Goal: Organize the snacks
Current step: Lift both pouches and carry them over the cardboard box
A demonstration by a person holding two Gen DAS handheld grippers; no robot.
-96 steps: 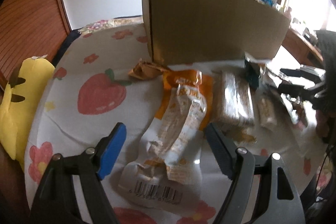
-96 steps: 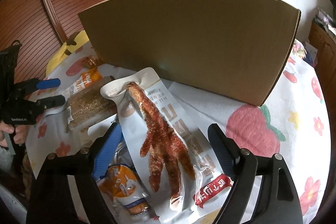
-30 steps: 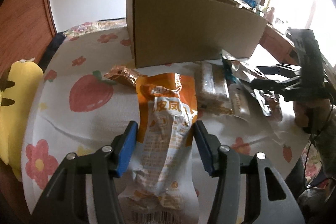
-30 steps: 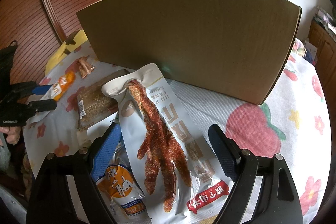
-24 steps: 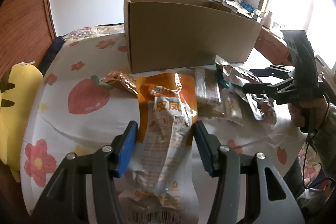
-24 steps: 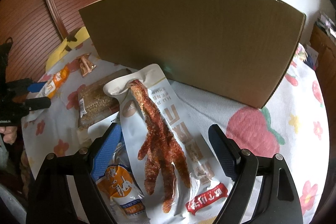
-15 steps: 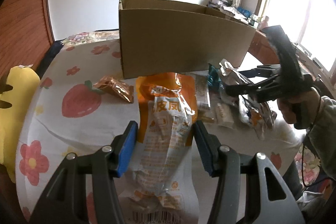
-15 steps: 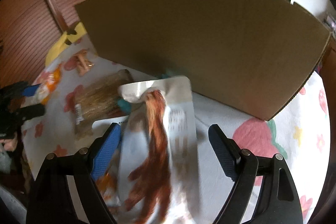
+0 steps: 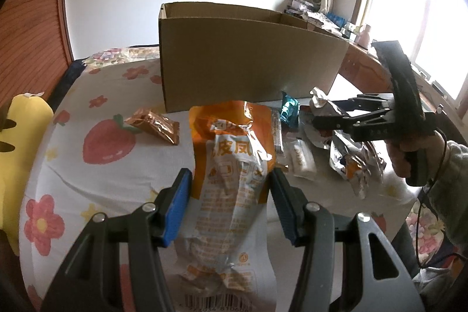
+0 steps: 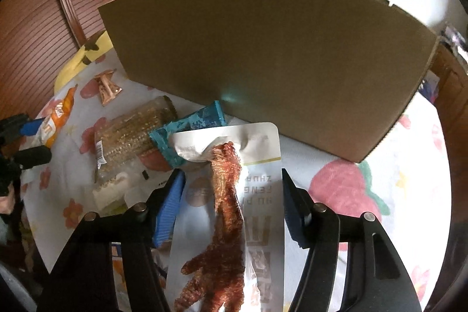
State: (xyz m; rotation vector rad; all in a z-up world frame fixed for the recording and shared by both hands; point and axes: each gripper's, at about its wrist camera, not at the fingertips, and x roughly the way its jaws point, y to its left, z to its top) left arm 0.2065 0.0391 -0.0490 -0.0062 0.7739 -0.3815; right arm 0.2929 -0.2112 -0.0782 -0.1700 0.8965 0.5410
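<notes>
1. Gripping-wise, both hands look loaded. The left gripper has its blue pads pinched onto the sides of an orange-and-white chicken feet pouch, which bulges up between them and sticks out forward.
2. The right gripper has just been closing in on the clear chicken foot pack. The pack sits between the jaws with both pads right up against its edges, so I'd call that a hold, though a fresh one.
3. Handling guess: both packs are light, crinkly film, soft and a bit slippery. They flop from wherever you hold them, so grabbing mid-body across the width like this seems smarter than pinching a sealed corner. The vacuum pack is stiffer around the foot itself.
4. Moving outward, just past the right pack's top edge lies a teal wrapper, with a corn cob pack beside it and a small copper foil packet further off, all on the strawberry-print tablecloth.
5. Behind everything stands the open cardboard box, near both grippers. My guess is the packs need lifting over its tall front wall, and the dangling ends could catch the rim.
</notes>
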